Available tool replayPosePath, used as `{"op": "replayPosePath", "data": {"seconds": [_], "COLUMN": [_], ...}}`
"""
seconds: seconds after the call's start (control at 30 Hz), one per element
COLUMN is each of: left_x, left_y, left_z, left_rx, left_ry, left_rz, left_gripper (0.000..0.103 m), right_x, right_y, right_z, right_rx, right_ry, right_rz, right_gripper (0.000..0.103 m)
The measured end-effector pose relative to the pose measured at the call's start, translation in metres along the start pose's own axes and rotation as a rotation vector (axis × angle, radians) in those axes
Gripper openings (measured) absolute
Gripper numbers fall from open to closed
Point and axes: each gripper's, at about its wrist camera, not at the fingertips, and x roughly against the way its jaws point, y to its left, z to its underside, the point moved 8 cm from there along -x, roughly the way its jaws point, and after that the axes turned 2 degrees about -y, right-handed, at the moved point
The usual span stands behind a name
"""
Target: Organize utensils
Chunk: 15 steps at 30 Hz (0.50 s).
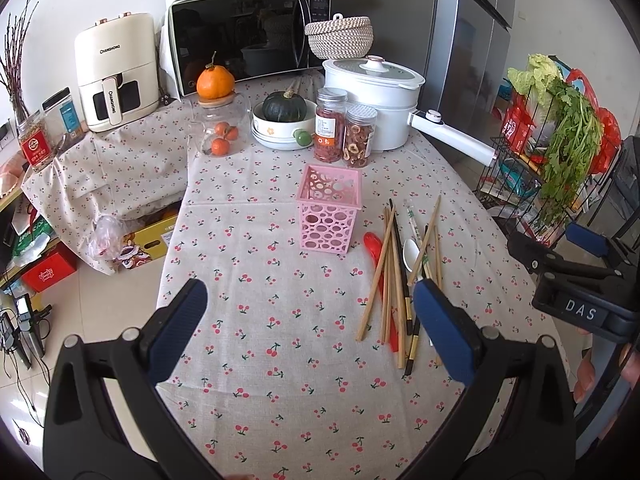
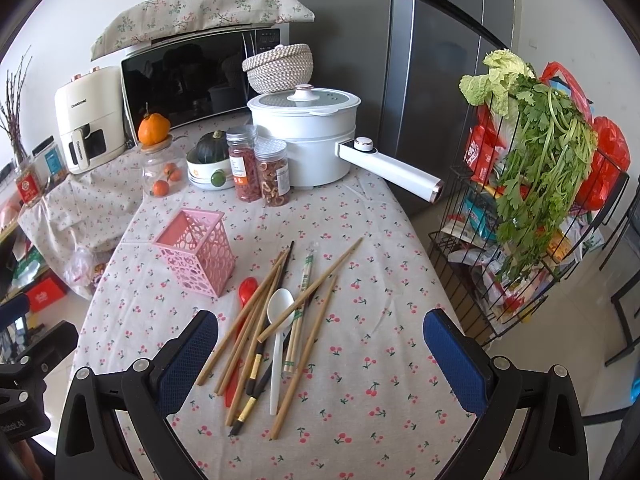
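A pink perforated utensil holder stands upright and empty on the cherry-print tablecloth. To its right lies a loose pile of several bamboo chopsticks, dark chopsticks, a white spoon and a red spoon. My left gripper is open and empty, above the cloth left of the pile. My right gripper is open and empty, hovering over the near end of the pile; it also shows in the left wrist view.
At the back stand a white electric pot with a long handle, two jars, a bowl with a squash, a glass jar of oranges, a microwave and an air fryer. A wire rack with greens stands right.
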Motion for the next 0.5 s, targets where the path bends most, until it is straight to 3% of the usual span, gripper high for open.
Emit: {"op": "replayPosePath", "data": {"seconds": [0.5], "left_x": [0.0012], "left_y": [0.0003], "left_z": [0.0000], "left_rx": [-0.004], "left_ry": [-0.002], "left_rz": [0.001], "left_gripper": [0.102], "right_x": [-0.0027], "right_y": [-0.0012], "right_z": [0.0023], "right_rx": [0.002], "right_ry": [0.010], "right_rz": [0.000], "right_gripper": [0.103]}}
